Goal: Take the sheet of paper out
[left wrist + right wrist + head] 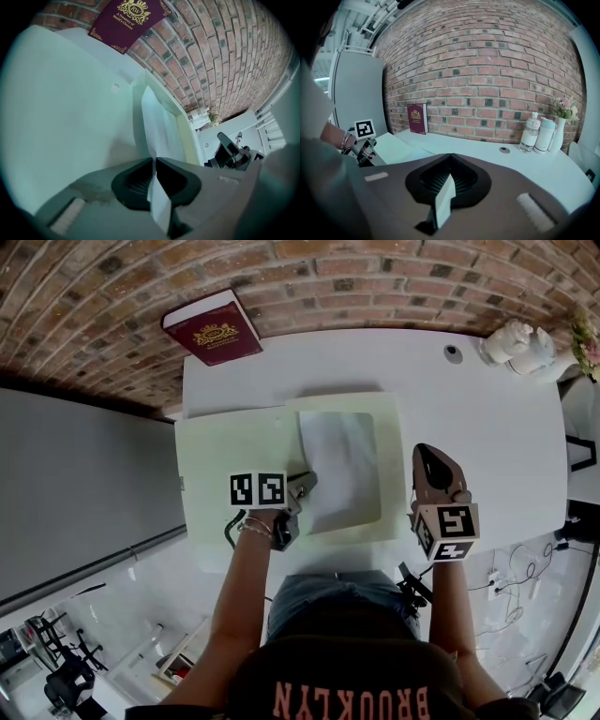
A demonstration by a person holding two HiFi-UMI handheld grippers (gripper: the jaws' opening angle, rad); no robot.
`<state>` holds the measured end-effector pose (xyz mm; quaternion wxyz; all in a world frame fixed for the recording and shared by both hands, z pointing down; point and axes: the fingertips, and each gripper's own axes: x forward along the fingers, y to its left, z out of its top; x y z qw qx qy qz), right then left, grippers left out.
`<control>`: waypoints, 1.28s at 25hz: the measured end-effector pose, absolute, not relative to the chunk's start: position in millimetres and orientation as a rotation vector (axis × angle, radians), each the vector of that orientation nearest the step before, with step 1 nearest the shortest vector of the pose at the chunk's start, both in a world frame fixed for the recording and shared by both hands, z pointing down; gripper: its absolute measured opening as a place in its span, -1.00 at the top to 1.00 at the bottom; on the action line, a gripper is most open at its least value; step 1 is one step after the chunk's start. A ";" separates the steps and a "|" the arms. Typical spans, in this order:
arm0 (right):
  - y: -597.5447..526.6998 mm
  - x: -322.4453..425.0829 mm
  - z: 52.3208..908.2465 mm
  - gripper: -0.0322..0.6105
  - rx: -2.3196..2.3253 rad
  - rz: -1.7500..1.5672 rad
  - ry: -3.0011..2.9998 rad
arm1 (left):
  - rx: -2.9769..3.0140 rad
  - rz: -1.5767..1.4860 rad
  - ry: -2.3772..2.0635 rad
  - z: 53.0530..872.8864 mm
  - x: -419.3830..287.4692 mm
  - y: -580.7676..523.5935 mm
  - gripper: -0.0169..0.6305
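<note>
Head view shows the sheet of paper (342, 465) lying inside the open folder (225, 442) on the counter (469, 418); the left gripper (307, 479) is clenched on its near edge, so the pull-out itself remains; the right gripper (427, 454) is clamped on a pale strip (444, 197); whether that strip is the folder's edge is unclear.

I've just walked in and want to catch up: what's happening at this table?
A person at the white table holds two grippers. The left gripper is clamped on the near corner of the sheet of paper, which lies on the right half of an open pale folder. The right gripper sits beside the folder's right edge, jaws together. The sheet isn't out yet.
</note>
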<state>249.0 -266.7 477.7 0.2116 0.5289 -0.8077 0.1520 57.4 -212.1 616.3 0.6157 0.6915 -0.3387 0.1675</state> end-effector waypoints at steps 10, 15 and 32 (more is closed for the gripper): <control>-266.4 245.9 468.4 0.90 1.461 0.377 -2.299 | 1.597 0.355 -0.860 608.9 34.0 -206.0 0.89; -262.4 245.2 466.7 0.90 1.446 0.376 -2.307 | 1.628 0.388 -0.912 604.9 20.8 -205.3 0.89; -239.2 202.3 435.5 0.90 1.513 0.301 -2.323 | 1.824 0.587 -1.095 555.0 -41.9 -200.0 0.89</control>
